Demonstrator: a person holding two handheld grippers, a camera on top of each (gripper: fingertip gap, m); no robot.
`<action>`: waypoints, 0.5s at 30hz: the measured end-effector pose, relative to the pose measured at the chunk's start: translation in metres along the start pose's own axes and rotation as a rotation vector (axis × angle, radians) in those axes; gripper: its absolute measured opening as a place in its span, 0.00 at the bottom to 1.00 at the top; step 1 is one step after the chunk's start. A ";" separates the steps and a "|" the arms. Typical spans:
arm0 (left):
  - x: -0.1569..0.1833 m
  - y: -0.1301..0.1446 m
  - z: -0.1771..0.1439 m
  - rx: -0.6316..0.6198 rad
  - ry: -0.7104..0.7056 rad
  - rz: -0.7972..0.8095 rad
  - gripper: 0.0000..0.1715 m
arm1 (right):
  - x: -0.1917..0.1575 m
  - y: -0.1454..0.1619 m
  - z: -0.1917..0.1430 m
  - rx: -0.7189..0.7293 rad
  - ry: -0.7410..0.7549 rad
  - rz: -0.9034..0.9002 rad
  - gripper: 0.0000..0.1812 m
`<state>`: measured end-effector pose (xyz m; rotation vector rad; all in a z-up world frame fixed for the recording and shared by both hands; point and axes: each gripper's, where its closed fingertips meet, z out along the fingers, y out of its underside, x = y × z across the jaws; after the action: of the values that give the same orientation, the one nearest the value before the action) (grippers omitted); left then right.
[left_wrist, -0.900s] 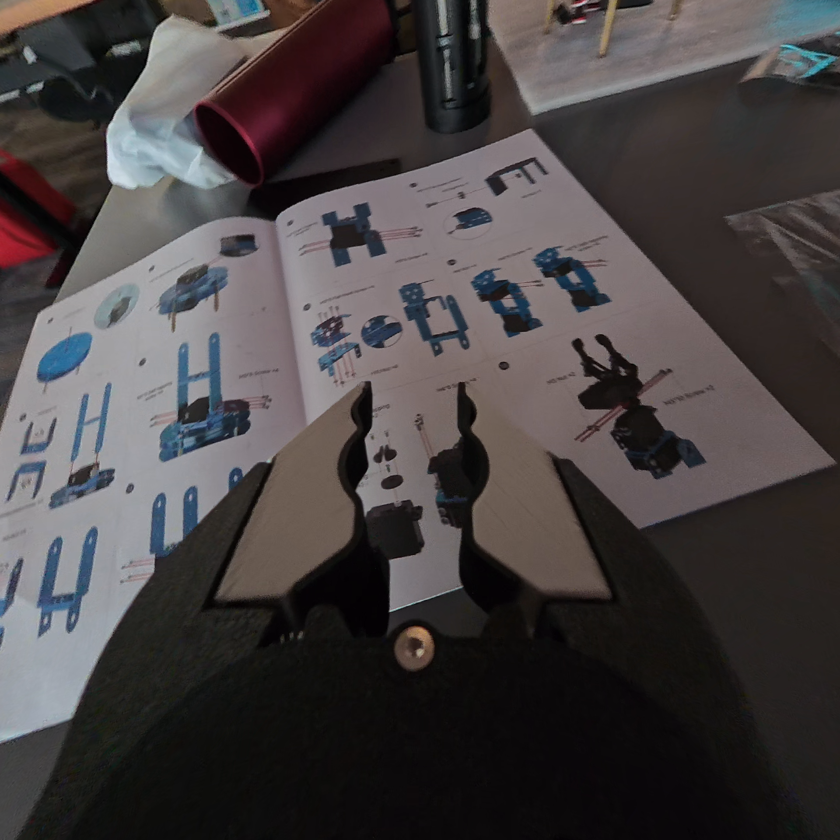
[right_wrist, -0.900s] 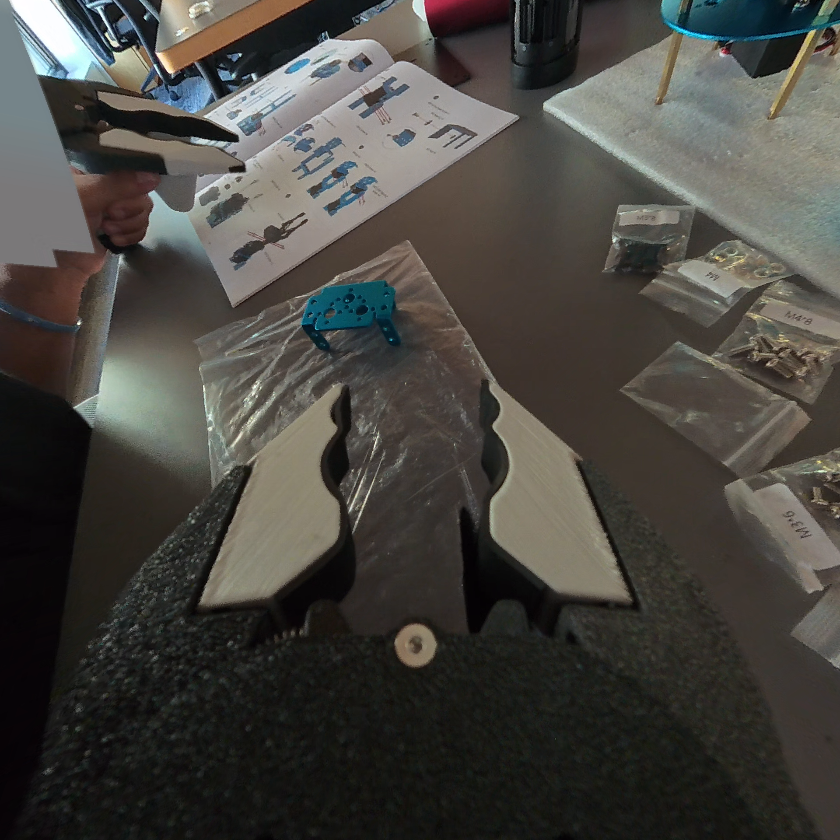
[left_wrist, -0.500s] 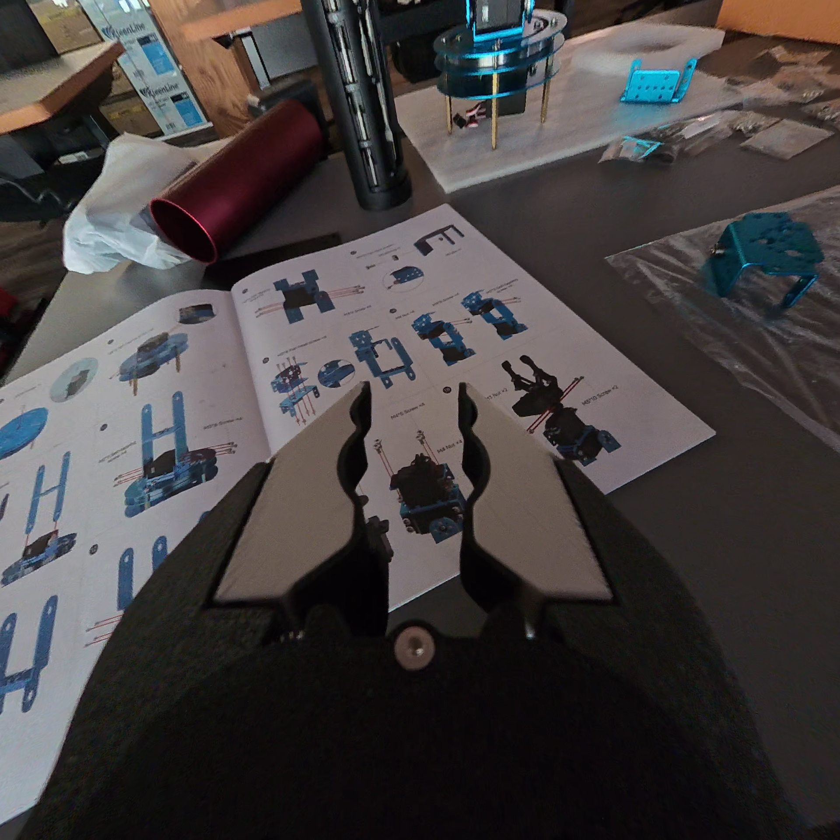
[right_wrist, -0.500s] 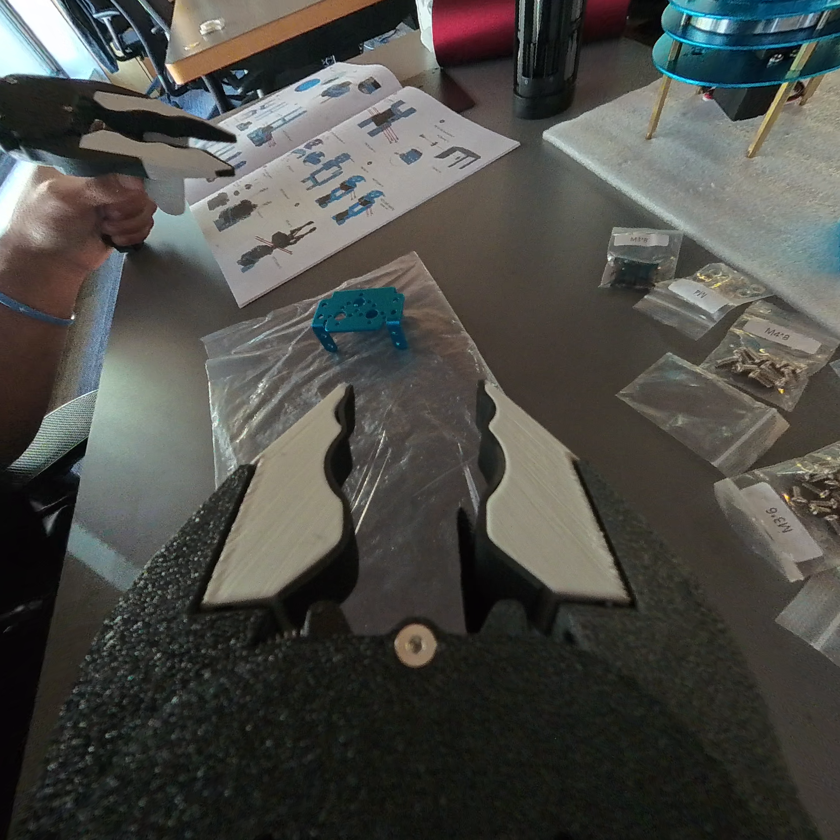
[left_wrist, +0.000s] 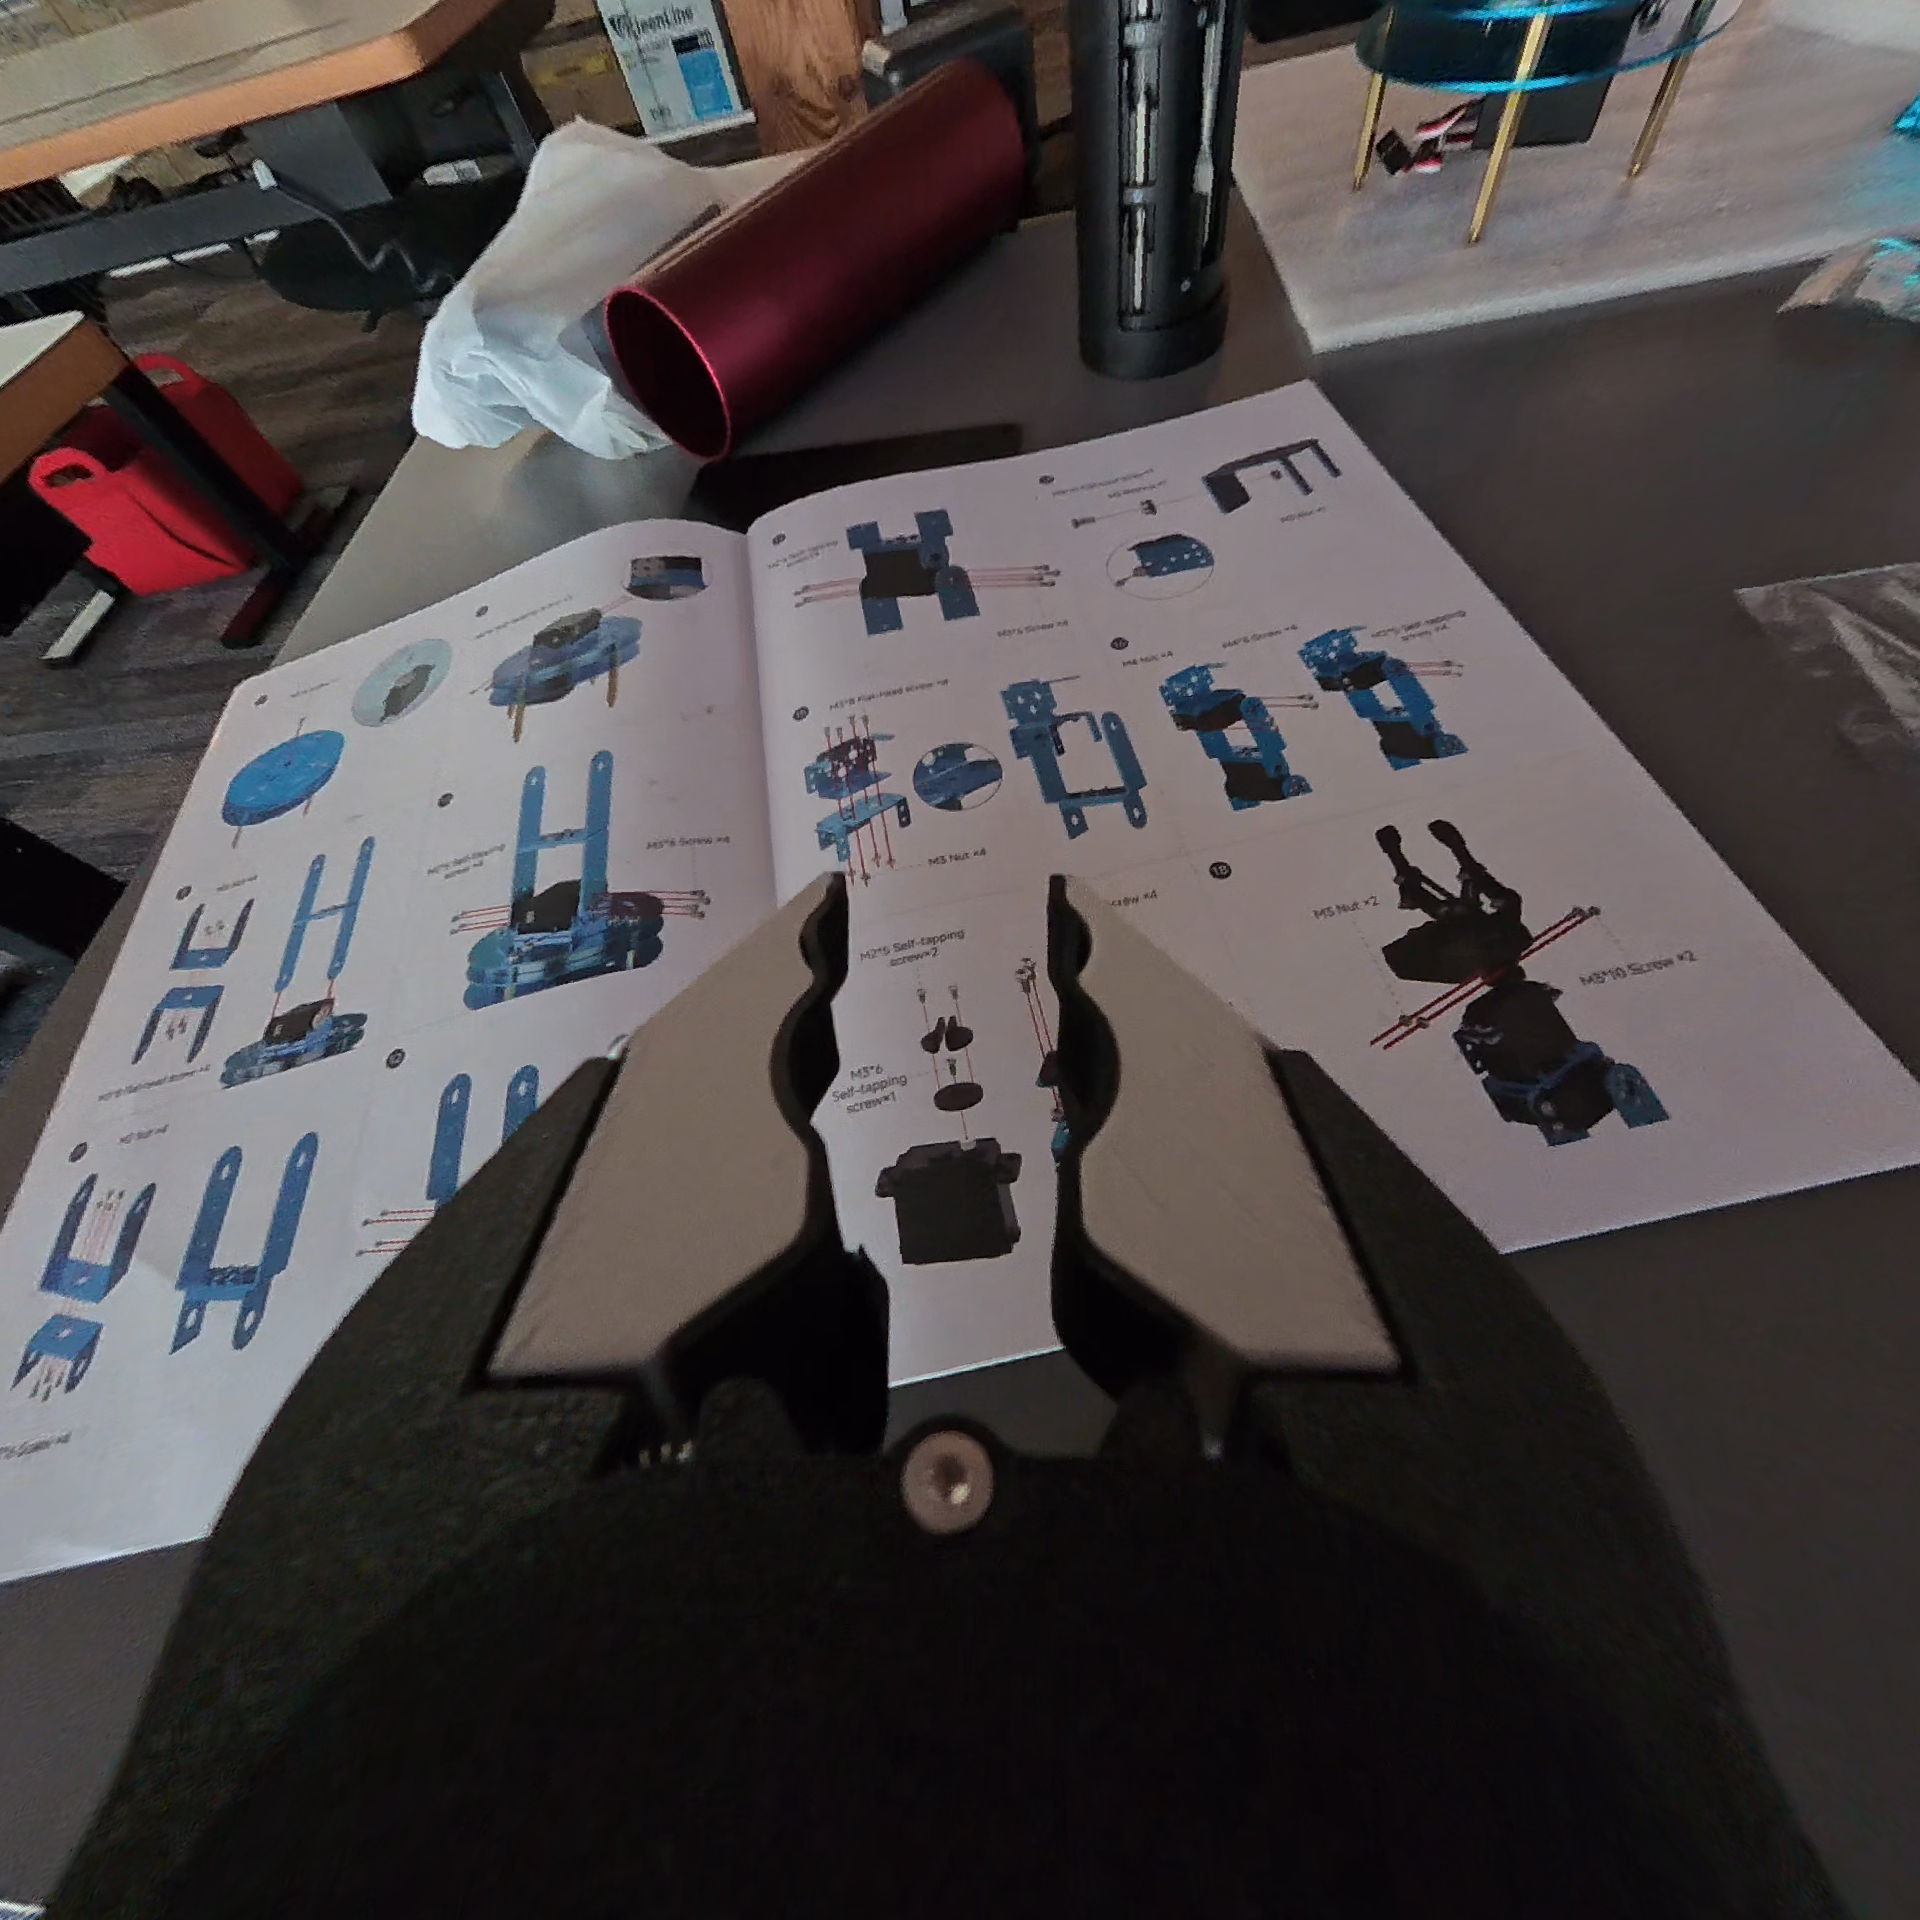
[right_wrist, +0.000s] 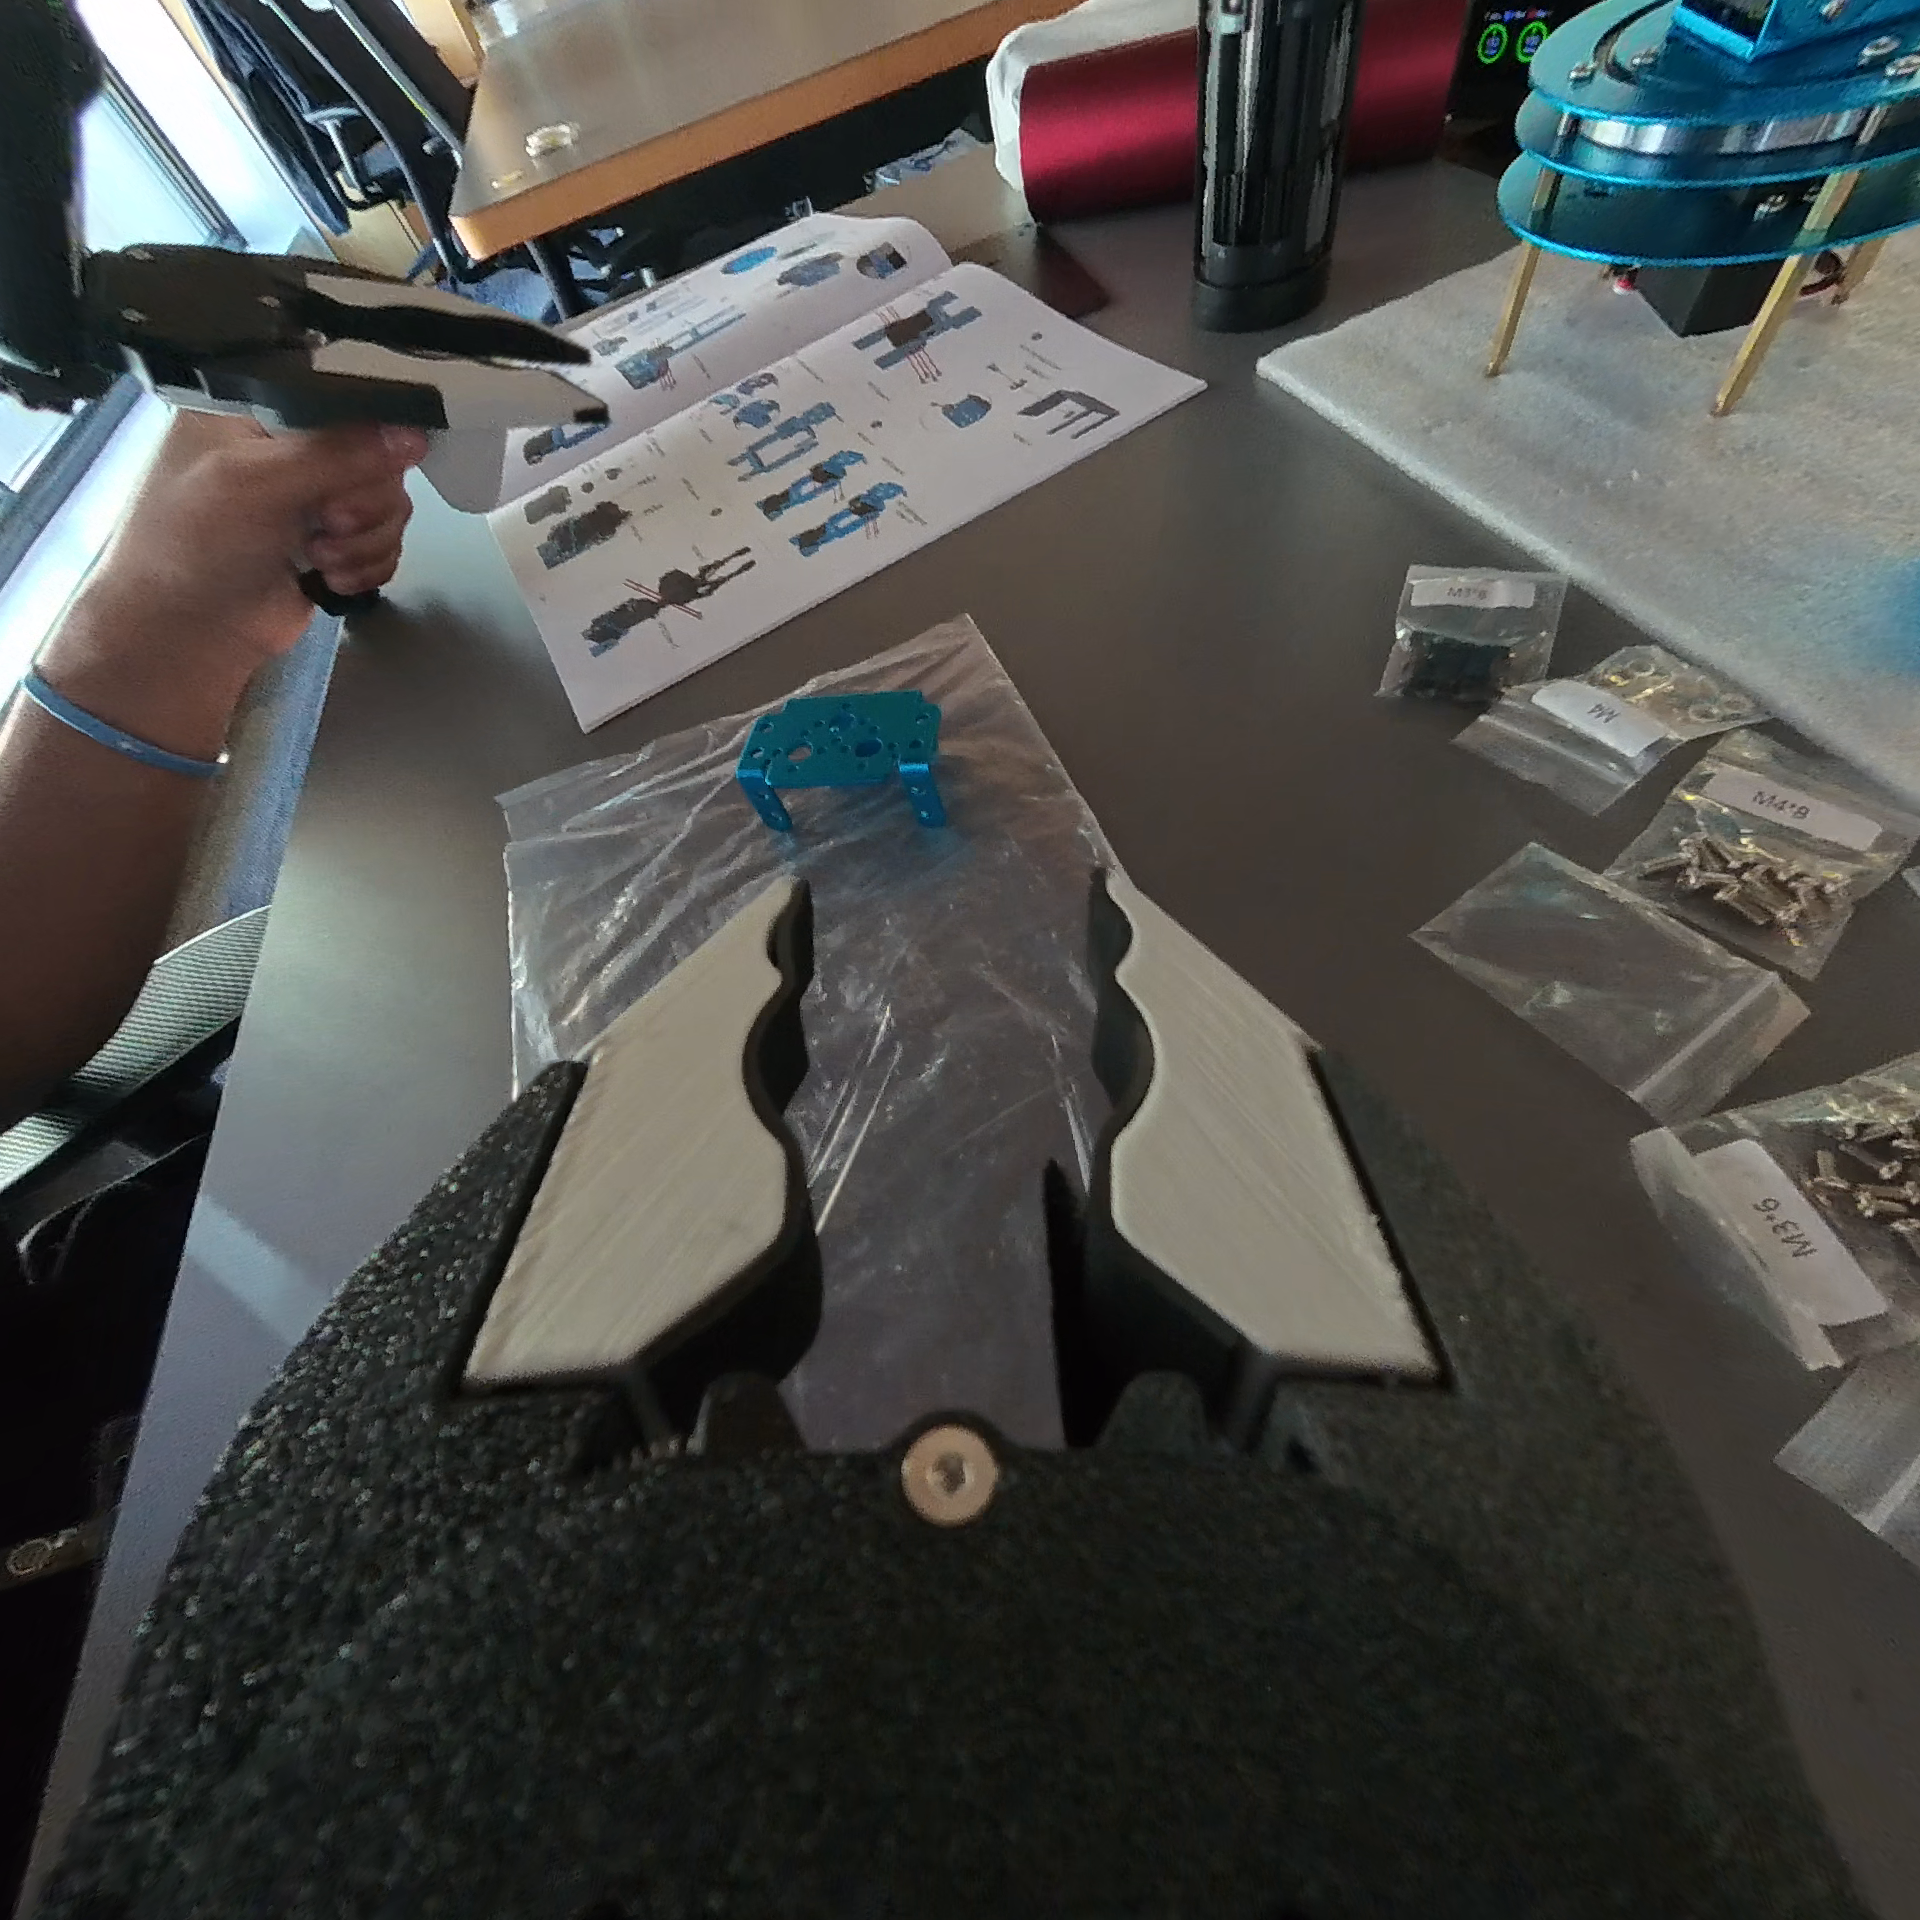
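Observation:
My left gripper (left_wrist: 943, 883) is open and empty, held above an open instruction booklet (left_wrist: 1195, 727) with blue part drawings on the dark table. It also shows in the right wrist view (right_wrist: 582, 384), held by a hand at the left. My right gripper (right_wrist: 948, 883) is open and empty, above a clear plastic bag (right_wrist: 914, 997) lying flat on the table. A small blue perforated metal bracket (right_wrist: 844, 750) stands on the far end of that bag, a short way beyond my right fingertips. The booklet (right_wrist: 831, 447) lies behind it.
A dark red tube (left_wrist: 821, 260) lies by white crumpled plastic (left_wrist: 520, 312); a black cylinder (left_wrist: 1153, 187) stands behind the booklet. A blue layered round assembly on brass legs (right_wrist: 1704, 156) stands on a white foam mat (right_wrist: 1621, 447). Several small bags of screws (right_wrist: 1756, 852) lie at right. My right fingertips sit around 35 cm from my left ones. To the small blue perforated metal bracket (right_wrist: 844, 750): right tips about 9 cm, left tips about 25 cm.
The left gripper swung right and up half a second ago, then back left and down over the booklet. The right gripper drew back and rose a little; the bracket looks farther off.

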<state>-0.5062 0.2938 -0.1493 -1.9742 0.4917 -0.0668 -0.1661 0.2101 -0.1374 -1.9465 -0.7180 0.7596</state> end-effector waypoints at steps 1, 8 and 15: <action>0.000 0.001 0.001 -0.010 0.002 0.000 0.22 | 0.000 0.000 0.000 -0.003 -0.007 0.011 0.29; 0.005 0.003 0.003 -0.025 0.027 0.011 0.22 | -0.002 0.003 0.002 -0.020 -0.016 0.004 0.29; 0.008 0.005 0.004 -0.040 0.007 0.072 0.22 | -0.002 0.001 0.001 -0.009 -0.026 0.016 0.29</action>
<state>-0.4991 0.2921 -0.1572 -1.9939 0.5720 -0.0191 -0.1680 0.2082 -0.1384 -1.9559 -0.7233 0.7947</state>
